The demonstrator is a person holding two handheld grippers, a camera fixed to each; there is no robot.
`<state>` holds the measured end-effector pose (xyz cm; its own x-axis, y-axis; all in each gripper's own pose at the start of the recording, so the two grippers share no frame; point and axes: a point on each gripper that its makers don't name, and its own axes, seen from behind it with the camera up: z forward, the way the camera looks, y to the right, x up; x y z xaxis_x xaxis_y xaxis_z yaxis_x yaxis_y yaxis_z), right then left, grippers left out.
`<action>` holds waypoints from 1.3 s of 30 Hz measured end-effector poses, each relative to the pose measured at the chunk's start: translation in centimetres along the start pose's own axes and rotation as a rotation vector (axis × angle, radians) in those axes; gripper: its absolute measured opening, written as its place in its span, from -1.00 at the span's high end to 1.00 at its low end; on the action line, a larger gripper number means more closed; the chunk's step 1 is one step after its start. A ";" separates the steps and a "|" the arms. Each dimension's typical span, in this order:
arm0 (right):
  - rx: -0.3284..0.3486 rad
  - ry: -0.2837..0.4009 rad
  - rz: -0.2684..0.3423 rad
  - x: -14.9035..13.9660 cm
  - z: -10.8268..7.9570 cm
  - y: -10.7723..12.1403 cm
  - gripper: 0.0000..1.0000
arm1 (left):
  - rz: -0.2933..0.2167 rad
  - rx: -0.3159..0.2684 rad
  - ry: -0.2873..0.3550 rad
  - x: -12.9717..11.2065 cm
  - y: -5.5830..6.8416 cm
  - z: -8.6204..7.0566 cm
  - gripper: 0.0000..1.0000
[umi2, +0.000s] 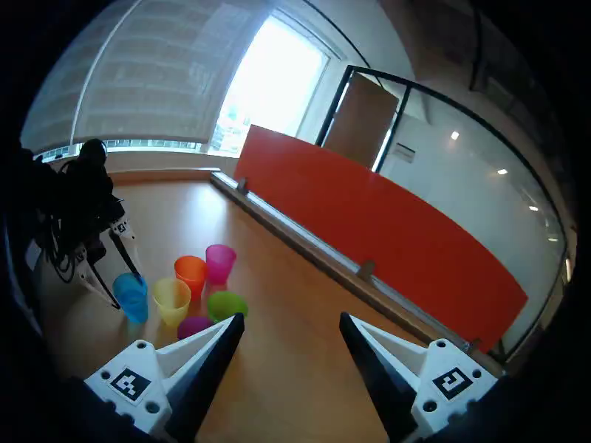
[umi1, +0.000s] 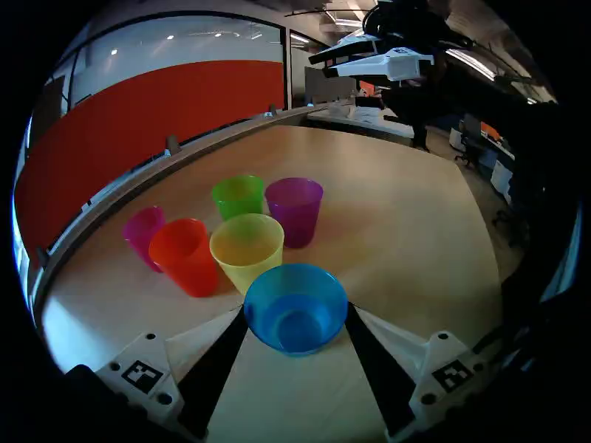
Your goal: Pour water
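Blue cup [umi1: 295, 299] gripped by left tongs [umi1: 295, 311], yellow cup [umi1: 247, 247] just behind.

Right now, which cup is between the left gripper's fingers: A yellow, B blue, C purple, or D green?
B: in the left gripper view the blue cup sits between the two fingers of the left gripper, both touching its sides; the yellow cup stands just behind it.

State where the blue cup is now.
In the left gripper view, the blue cup is low centre, between the fingers of the left gripper, nearest the yellow cup.
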<state>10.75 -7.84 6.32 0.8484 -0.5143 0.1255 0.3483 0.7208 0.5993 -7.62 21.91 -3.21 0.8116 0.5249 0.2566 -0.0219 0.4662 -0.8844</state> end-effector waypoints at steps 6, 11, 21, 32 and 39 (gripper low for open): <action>-0.002 0.003 0.001 0.1 0.0 0.0 -1.00 | -0.017 0.004 0.012 0.2 -0.2 0.1 -0.77; -0.004 0.003 0.001 0.1 0.0 0.0 -1.00 | -0.008 0.012 0.029 0.3 0.0 0.2 -0.74; -0.006 0.007 0.005 0.2 0.0 0.1 -1.00 | -0.003 0.040 0.058 0.7 -0.2 -0.2 -0.73; -0.005 0.013 0.012 0.4 0.3 0.1 -1.00 | -0.038 0.086 0.165 4.9 -1.8 -2.7 -0.73; -0.006 0.022 0.023 0.9 0.5 0.2 -1.00 | -0.052 0.114 0.248 8.3 -2.7 -5.1 -0.73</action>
<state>11.38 -8.40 6.89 0.8646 -0.4874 0.1218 0.3309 0.7350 0.5919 2.20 21.38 -0.65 0.9313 0.3138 0.1847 -0.0305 0.5726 -0.8193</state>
